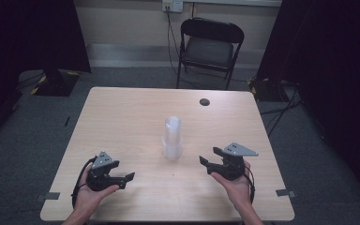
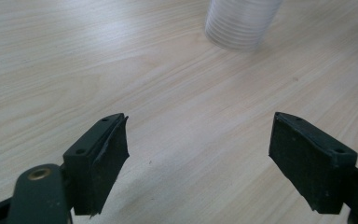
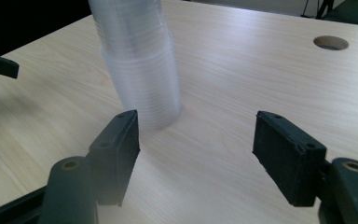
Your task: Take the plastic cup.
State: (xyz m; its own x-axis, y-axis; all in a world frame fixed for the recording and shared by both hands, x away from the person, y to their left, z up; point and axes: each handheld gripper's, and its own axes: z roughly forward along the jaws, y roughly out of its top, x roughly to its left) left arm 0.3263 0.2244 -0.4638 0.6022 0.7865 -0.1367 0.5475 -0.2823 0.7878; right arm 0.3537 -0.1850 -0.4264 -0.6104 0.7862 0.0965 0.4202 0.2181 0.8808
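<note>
A tall stack of clear plastic cups stands upright near the middle of the wooden table. My left gripper rests low at the front left, held in a hand, jaws wide open with nothing between them. In the left gripper view the stack's base sits ahead and to the right of the open jaws. My right gripper is at the front right, open and empty, pointing toward the stack. In the right gripper view the stack rises just beyond the left jaw.
A round cable hole is cut in the table's far right part, also seen as the hole. A black folding chair stands behind the table. Tape marks sit near the front corners.
</note>
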